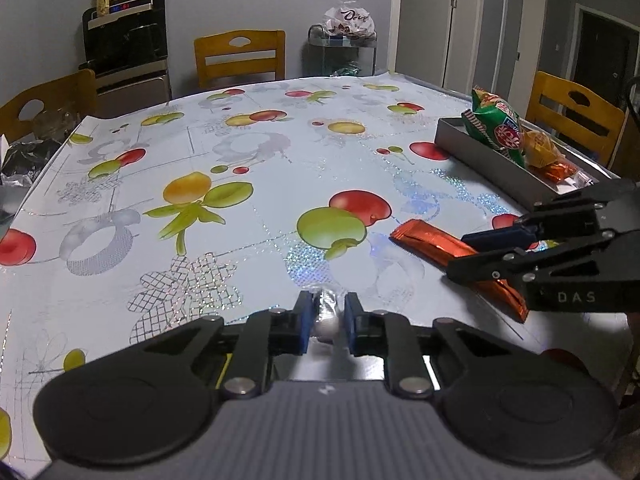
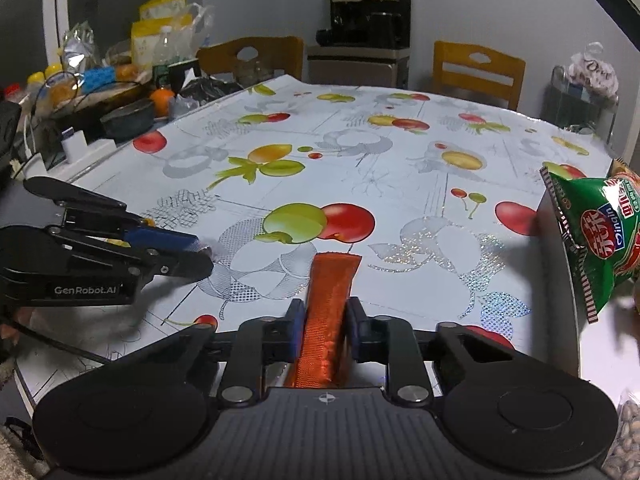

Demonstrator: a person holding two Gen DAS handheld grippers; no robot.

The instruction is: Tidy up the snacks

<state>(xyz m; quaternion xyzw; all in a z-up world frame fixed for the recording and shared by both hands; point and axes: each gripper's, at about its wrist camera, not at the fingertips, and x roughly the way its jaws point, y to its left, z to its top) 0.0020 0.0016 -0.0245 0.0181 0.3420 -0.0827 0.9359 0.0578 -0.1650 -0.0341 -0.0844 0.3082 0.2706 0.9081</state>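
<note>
1. At the far left of the right wrist view, a cluttered side counter (image 2: 80, 92) carries yellow packets, bottles, a dark bowl and an orange fruit.
2. The table, covered by a glossy pale-blue tablecloth printed with red and green fruit (image 1: 240, 168), fills the middle of both views.
3. The left gripper (image 1: 325, 320) is low over the near part of the cloth. Its blue-padded jaws are drawn close together on a small silvery-white wrapped snack (image 1: 326, 316), which sits between the pads, its foil end pointing forward.
4. Seen from the right wrist, that same gripper comes in from the left edge, its tip just above the cloth; from this side the gap between its fingers cannot be judged.
5. The right gripper (image 2: 324, 320) has its jaws clamped on a long orange foil snack bar (image 2: 330, 296). The bar runs forward between the blue pads, with its crimped end just beyond the tips and over the cloth.
6. In the left wrist view the bar lies slantwise, just right of the printed green apple, with the right gripper's black fingers (image 1: 500, 256) closed across its middle.
7. Further right stands a shallow grey rectangular tray (image 1: 480, 152), near the table's right edge. It holds a green puffed snack bag with red and white lettering (image 1: 496, 124), leaning upright at the far end, and orange wrapped snacks (image 1: 548, 156) beside it towards the near end.
8. Yellow wooden chairs (image 1: 240, 56) stand behind the table.
</note>
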